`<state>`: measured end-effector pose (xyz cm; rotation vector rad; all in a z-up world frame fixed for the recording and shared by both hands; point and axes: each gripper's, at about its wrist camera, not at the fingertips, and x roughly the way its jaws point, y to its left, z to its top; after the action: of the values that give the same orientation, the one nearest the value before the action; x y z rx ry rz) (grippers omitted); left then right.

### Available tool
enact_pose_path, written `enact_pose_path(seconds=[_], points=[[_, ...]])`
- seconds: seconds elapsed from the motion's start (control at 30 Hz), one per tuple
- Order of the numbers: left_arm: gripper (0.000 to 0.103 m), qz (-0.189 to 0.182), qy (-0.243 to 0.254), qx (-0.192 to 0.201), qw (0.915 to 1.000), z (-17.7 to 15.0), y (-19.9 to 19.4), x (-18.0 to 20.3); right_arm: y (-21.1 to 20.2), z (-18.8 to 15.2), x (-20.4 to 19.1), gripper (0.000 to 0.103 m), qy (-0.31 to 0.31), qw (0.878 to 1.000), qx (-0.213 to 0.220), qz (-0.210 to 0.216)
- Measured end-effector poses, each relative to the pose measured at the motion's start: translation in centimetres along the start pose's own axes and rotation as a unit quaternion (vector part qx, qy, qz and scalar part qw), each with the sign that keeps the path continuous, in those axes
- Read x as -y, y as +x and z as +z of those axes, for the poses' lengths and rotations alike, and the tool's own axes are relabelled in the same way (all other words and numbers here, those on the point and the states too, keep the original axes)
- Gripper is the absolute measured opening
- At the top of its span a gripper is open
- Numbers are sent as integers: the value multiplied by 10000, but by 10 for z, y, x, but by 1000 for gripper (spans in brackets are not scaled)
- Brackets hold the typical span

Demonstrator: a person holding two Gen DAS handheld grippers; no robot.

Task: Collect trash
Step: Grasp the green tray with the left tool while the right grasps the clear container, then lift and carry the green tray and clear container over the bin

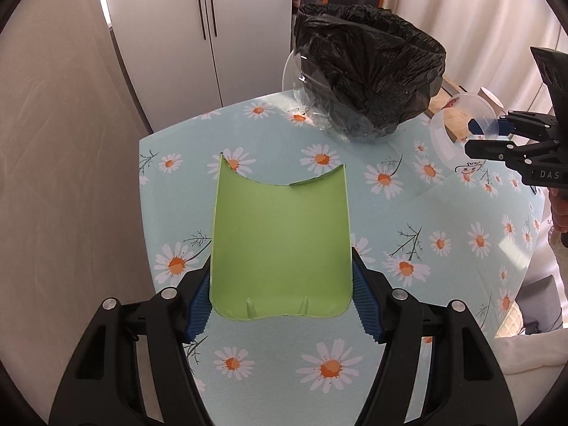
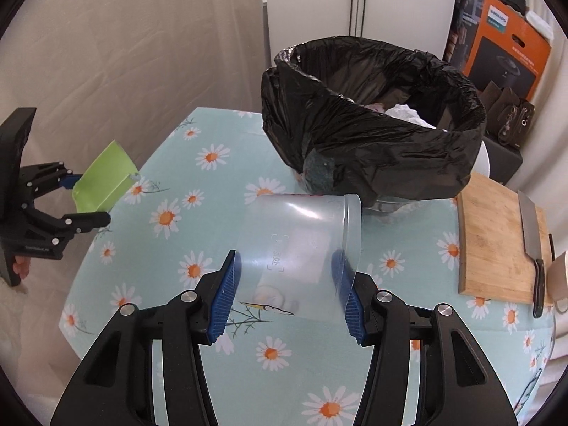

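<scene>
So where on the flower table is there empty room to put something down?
The near part of the tablecloth is bare, from the bin to the near edge, between the two claws. The far right is crowded: the bin, then the cutting board with a knife and a mug beside it.

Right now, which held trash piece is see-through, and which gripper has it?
The clear plastic cup, gripped between the fingers of the right gripper. The left gripper holds an opaque green broken plastic piece instead.
</scene>
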<state>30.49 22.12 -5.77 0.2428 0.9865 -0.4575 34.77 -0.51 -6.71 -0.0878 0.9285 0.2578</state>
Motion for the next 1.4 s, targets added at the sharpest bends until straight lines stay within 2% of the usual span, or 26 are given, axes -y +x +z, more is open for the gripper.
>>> enact_pose_path(seconds=[0.17, 0.33, 0.53, 0.9, 1.17, 1.4], points=[[67, 254, -102, 129, 9995, 6, -17, 24, -22, -8, 18, 49, -114, 9998, 191, 2], [67, 181, -363, 295, 9987, 12, -31, 47, -46, -14, 42, 49, -213, 9990, 375, 73], [68, 269, -578, 506, 9967, 21, -40, 82, -72, -24, 72, 49, -367, 9973, 624, 105], [68, 296, -991, 961, 9900, 36, -55, 139, -109, -37, 126, 49, -606, 9922, 1036, 333], [68, 340, -861, 964, 9910, 64, -60, 162, -121, -30, 147, 49, -628, 9895, 1233, 410], [68, 362, -496, 1026, 9928, 98, -49, 172, -114, -16, 154, 49, -723, 9866, 1423, 335]])
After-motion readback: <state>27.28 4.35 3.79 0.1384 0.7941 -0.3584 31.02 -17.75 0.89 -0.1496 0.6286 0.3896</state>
